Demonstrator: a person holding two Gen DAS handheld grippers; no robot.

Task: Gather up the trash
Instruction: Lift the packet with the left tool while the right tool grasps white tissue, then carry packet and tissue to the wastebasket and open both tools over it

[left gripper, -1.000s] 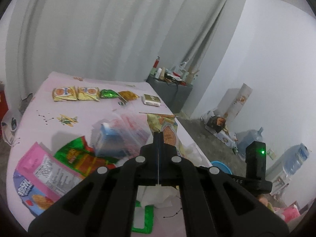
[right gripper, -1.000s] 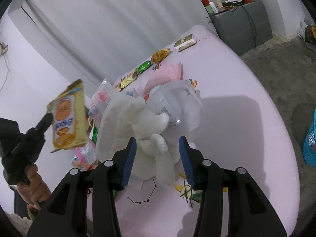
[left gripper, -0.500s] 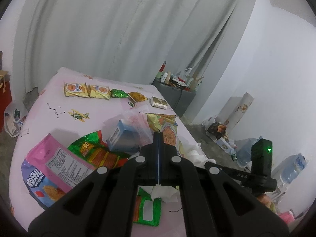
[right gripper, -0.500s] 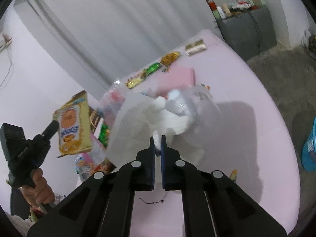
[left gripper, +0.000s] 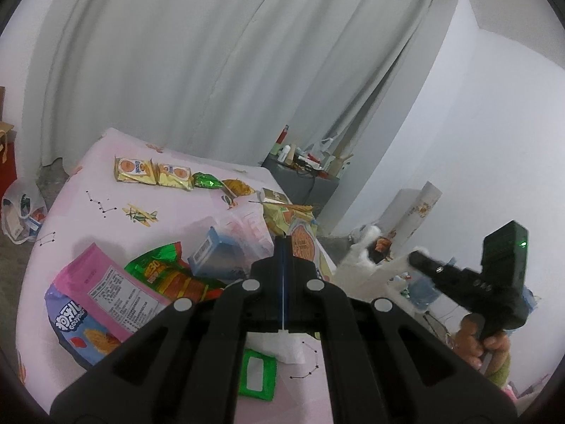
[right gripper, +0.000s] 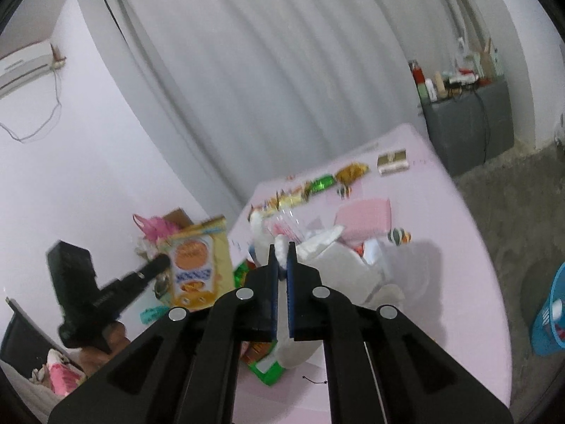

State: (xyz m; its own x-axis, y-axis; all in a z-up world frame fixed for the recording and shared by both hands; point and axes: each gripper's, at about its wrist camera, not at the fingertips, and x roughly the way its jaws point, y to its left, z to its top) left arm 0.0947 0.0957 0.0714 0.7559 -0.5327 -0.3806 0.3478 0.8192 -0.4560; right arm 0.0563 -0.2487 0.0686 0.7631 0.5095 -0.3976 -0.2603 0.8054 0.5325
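With the left hand-held gripper pinching the yellow snack packet and the right hand-held gripper clamped on white tissue above the pink surface, we risk the loose wad tearing free.

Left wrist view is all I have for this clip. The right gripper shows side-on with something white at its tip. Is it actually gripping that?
Observer: Yes. The right wrist view shows the right gripper with its fingers shut on a white tissue bundle, which hangs over the pink table.
Operator: Any bin to drop it in?
Observer: A blue basket stands on the floor beyond the table's right edge.
Operator: What's printed on the front of my yellow packet?
Observer: The yellow packet shows an orange round picture above blue lettering. The left gripper pinches its edge.
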